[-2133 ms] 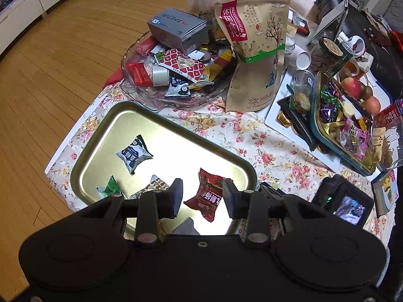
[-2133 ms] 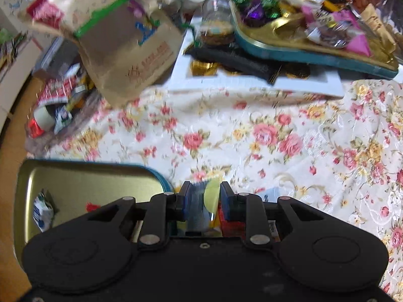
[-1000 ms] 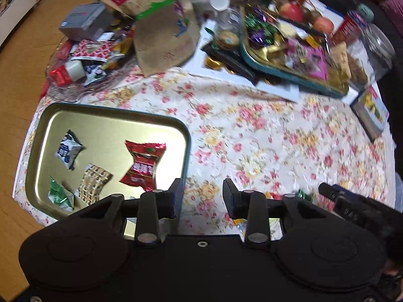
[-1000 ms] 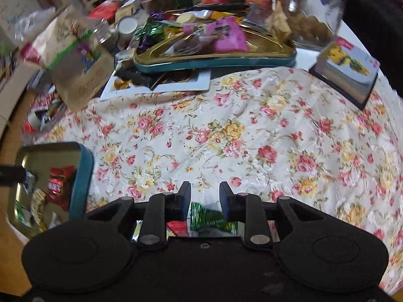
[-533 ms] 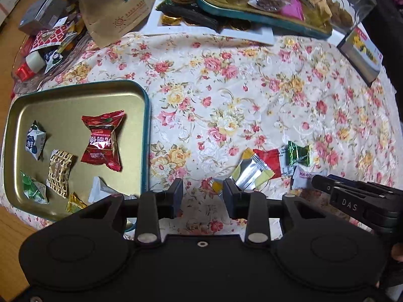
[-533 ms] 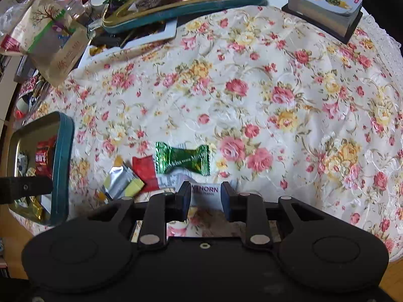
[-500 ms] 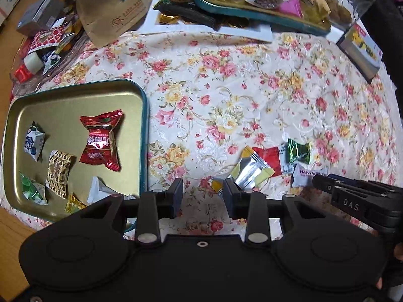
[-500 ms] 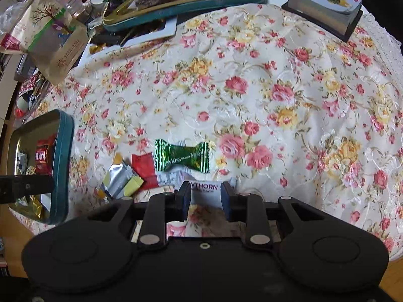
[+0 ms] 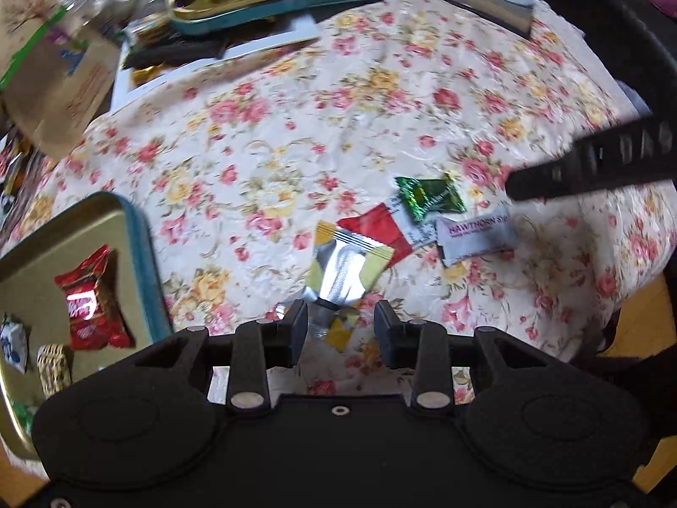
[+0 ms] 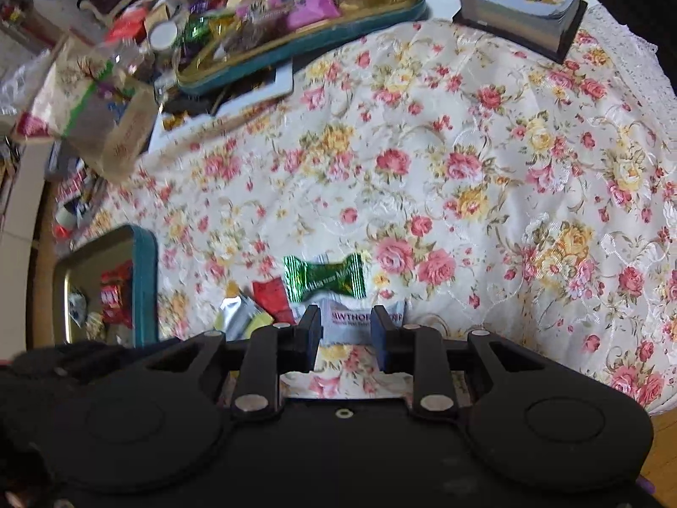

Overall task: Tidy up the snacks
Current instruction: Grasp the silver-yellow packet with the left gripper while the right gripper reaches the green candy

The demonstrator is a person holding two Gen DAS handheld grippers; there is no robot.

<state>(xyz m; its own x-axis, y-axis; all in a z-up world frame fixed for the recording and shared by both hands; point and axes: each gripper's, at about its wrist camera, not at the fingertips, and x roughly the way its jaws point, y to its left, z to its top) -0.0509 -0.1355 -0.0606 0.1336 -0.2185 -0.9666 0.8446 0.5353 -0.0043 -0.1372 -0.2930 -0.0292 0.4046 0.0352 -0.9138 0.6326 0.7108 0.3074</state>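
Several loose snacks lie on the floral tablecloth: a silver-and-yellow packet [image 9: 345, 269], a red packet [image 9: 376, 228], a green candy [image 9: 429, 197] and a white Hawthorn packet [image 9: 476, 237]. My left gripper [image 9: 340, 326] is open and empty, its jaws just over the near end of the silver-and-yellow packet. My right gripper [image 10: 345, 330] is open, its jaws either side of the Hawthorn packet [image 10: 355, 317], with the green candy [image 10: 326, 281] just beyond. A gold tray with a teal rim [image 9: 144, 254] at the left holds a red candy [image 9: 91, 300] and other wrapped snacks.
A second teal-rimmed tray [image 10: 321, 25] heaped with snacks stands at the back, a brown paper pouch [image 9: 55, 72] at the back left and a small book [image 10: 524, 4] at the back right. The table edge falls away at the right. The right gripper's finger [image 9: 592, 165] shows in the left view.
Both grippers have moved closer and lower onto the loose snacks. The left one now sits over the silver-and-yellow packet, the right one over the Hawthorn packet. Both stay open.
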